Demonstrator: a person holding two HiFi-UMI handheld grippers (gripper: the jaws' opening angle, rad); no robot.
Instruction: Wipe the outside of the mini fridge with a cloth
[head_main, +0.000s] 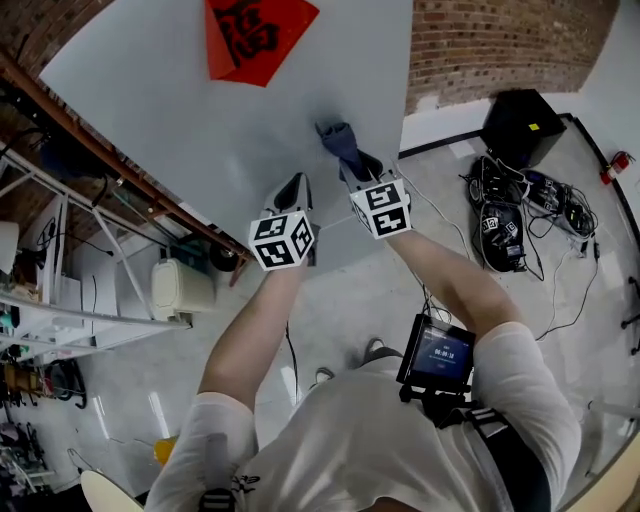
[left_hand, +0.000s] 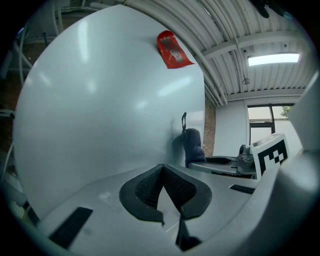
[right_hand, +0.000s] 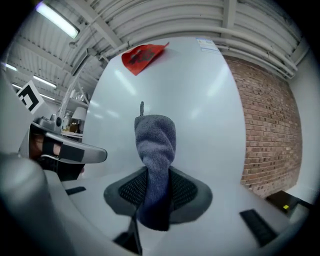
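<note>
Fridge (head_main: 200, 110) straight ahead of right claw (right_hand: 157, 192), clamped on upright cloth (right_hand: 156, 145) against its side; left claw (left_hand: 162, 190) closed, empty, just beside.

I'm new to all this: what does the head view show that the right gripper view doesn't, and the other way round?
Only the head view: the cables on the floor and the metal shelving. Only the right gripper view: the ceiling light, and the right gripper with its pads shut on the grey cloth. Both: that cloth, the white fridge, its red paper and the brick wall.
</note>
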